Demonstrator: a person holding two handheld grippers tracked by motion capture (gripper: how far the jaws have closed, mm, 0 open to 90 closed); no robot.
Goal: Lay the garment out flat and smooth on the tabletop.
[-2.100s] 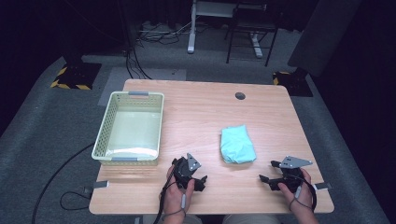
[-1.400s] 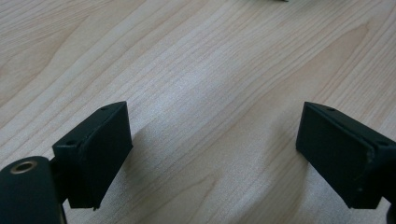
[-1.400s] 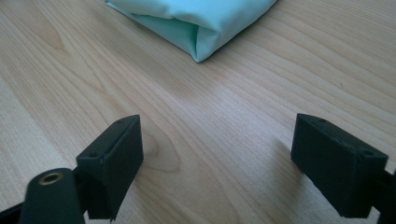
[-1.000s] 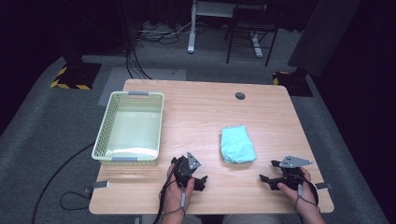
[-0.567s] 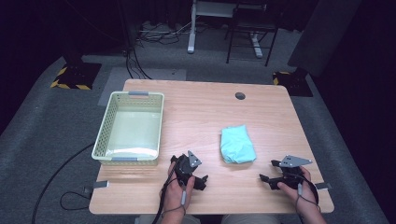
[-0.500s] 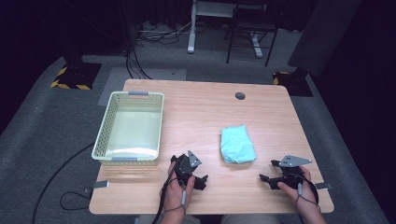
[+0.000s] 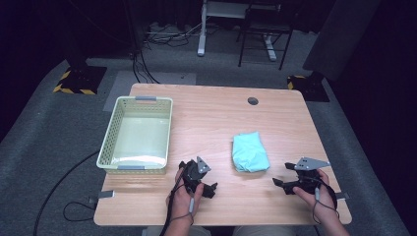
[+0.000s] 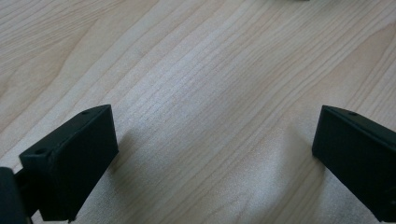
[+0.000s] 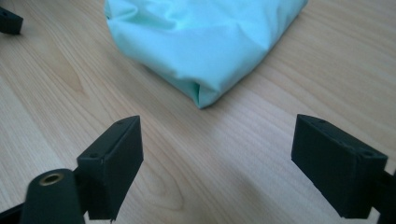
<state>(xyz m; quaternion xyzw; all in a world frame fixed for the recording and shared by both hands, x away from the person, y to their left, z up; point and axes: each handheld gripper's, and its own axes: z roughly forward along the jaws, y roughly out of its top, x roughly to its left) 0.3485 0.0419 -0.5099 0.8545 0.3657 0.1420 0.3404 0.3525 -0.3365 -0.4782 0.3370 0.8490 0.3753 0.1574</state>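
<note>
The counter is brightly and evenly lit from above while the floor around it falls off into near darkness. In both gripper views the wood grain is sharp, with soft blurred shadows beside the black jaws; no glare

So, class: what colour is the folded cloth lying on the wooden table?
Light turquoise folded cloth; right gripper view shows it best.

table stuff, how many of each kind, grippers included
basket: 1
folded cloth: 1
grippers: 2, left gripper and right gripper, both with jaws open and nothing between them
total: 4
</note>
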